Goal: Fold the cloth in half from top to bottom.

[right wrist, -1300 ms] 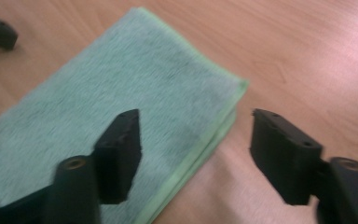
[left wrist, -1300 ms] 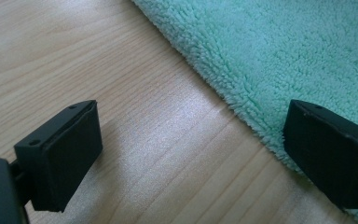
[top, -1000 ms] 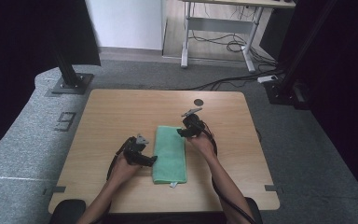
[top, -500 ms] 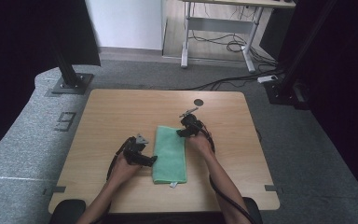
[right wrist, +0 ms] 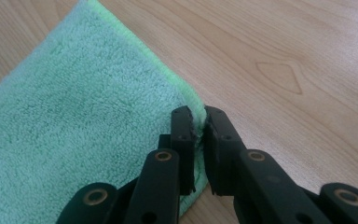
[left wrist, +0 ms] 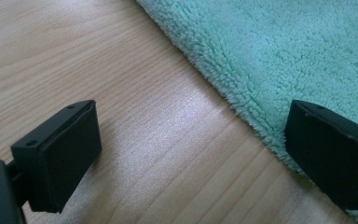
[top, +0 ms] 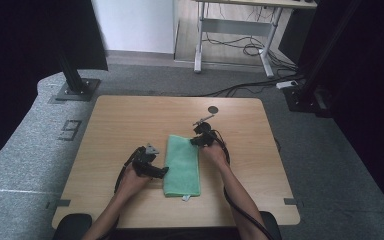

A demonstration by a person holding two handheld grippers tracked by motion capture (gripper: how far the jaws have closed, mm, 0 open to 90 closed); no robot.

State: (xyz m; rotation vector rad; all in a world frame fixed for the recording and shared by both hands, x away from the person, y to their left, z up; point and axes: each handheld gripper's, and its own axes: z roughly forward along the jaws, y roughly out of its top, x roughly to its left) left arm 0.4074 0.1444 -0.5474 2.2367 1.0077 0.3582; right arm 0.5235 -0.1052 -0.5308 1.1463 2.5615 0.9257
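— Where does the green microfibre towel (top: 182, 164) lie right now?

— Flat on the wooden table (top: 125, 125), folded into a long strip between the two hands. Its long axis runs away from the person, from the near edge of the table toward the far one.

— And the right gripper (right wrist: 199, 122)?

— Its jaws have just been closing, and they are now clenched on the towel's hem, at the far right corner of the strip. In the right gripper view a thin fringe of pile shows pinched between the two black pads, with the rest of the cloth spreading off to the left of the jaws.

— The left gripper (left wrist: 191, 154)?

— Released, jaws wide apart. In the left gripper view one pad sits over bare wood and the other over the towel's long left edge, so that edge runs slantwise between them. Nothing is gripped there.

— So what does the next move turn on?

— I judge it turns on the right-hand pinch: the towel stretches from those jaws back toward the person, so a fold would carry that corner along the long axis. The left gripper sits nearer the near half and would need to close on its edge first.
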